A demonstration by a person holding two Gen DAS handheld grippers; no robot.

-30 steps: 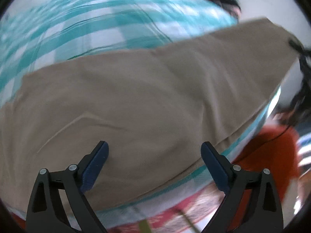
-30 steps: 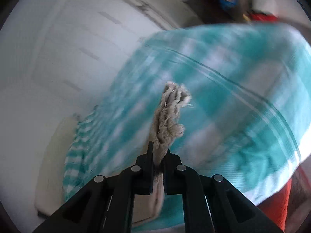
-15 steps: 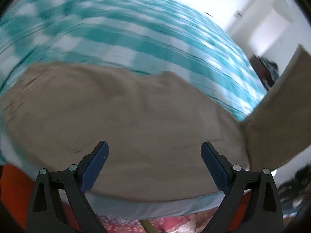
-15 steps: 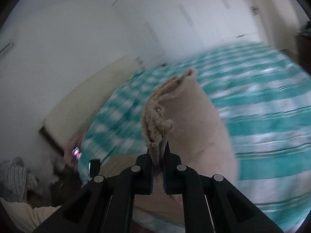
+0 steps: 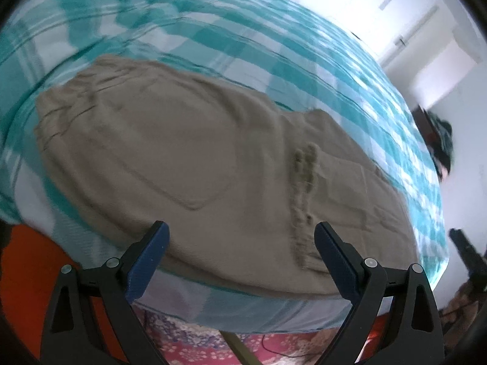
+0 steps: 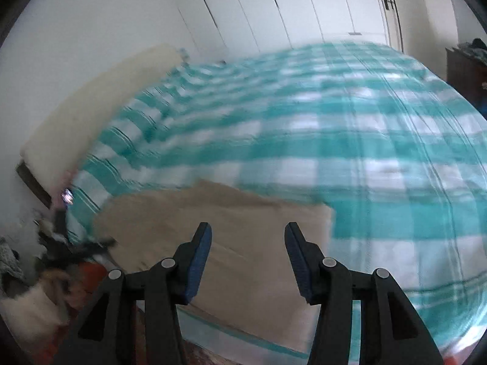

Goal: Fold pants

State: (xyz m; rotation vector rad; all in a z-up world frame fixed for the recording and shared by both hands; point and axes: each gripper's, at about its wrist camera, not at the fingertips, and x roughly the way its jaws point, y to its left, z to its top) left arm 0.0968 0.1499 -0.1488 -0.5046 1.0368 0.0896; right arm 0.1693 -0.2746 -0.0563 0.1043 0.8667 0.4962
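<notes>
since half a second ago the right gripper (image 6: 248,243) has let go of the frayed hem; its fingers have just been opening and stand spread, nothing between them. left gripper (image 5: 242,243) fingers are spread wide, empty. pants (image 5: 197,164) lie folded over near the bed (image 5: 274,60) edge. soft, light, limp cloth: likely best pinched at the fold's corners or waistband.

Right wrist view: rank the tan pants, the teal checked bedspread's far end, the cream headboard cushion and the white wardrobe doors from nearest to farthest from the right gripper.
1. Tan pants, on the bed below the open right gripper.
2. Cream headboard cushion, up left along the bed's edge.
3. Far end of the teal checked bedspread, upper centre.
4. White wardrobe doors, behind the bed, top.
</notes>
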